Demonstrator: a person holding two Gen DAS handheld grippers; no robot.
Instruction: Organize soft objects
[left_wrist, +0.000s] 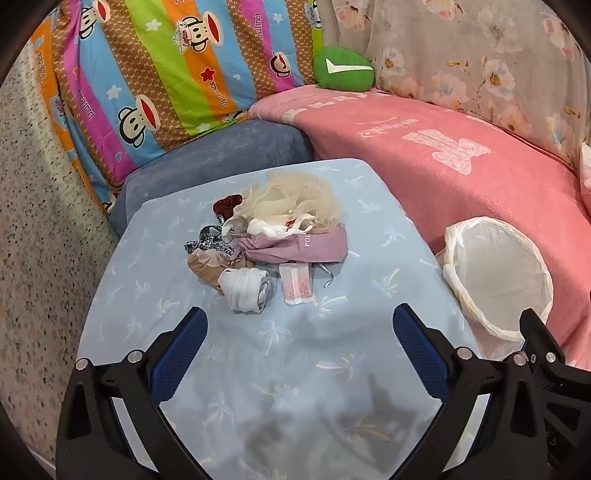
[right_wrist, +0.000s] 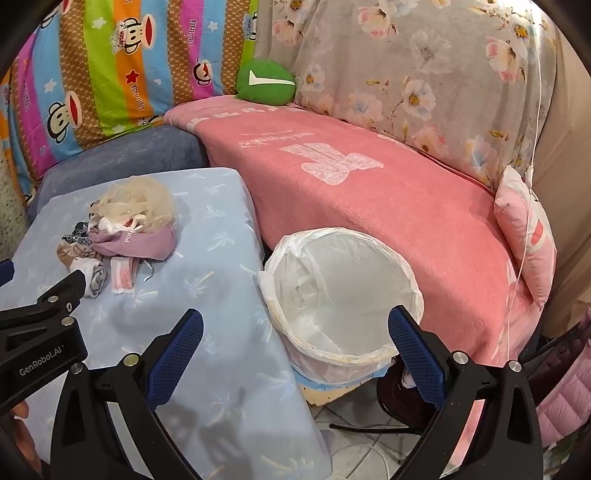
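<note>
Left gripper (left_wrist: 299, 343) and right gripper (right_wrist: 295, 345) level, jaws spread, empty; left body lettered "GenRobot.AI"; mauve pouch (left_wrist: 306, 247) marked "POL".

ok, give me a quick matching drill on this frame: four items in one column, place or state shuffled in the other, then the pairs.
Items
1. pile of soft items
2. lined basket
3. green plush
4. left gripper

Place or state
A. wedged at the back between the striped cartoon quilt and the floral bedding
B. open, holding nothing
C. heaped on the light blue cloth
D. empty, beside the pink blanket

Pairs: 1-C, 2-D, 3-A, 4-B
</note>
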